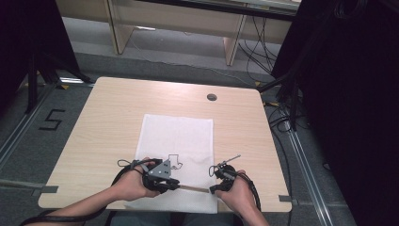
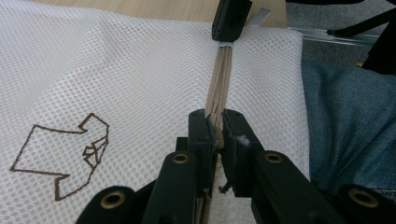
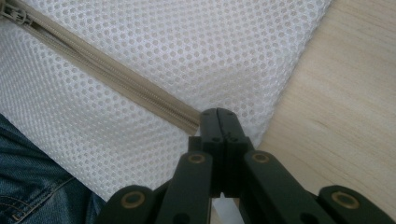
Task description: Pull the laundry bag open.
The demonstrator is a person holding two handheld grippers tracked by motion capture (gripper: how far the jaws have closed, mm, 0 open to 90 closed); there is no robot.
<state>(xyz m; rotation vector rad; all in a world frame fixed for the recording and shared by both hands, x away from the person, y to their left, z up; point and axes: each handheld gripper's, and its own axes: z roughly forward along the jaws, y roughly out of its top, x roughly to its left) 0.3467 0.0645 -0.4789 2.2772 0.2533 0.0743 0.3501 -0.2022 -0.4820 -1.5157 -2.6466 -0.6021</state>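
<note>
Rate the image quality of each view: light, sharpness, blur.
High view: even light on the table, dark at both side edges, and the white mesh bag so bright its weave is lost. Left gripper view: mesh and beige zipper sharp, the near jaws softer. Right gripper view: mesh crisp, zipper clear, no motion blur.

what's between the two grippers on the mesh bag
A closed stretch of the beige zipper runs between the left gripper and the right gripper on the white mesh bag, clearest in the left gripper view.
</note>
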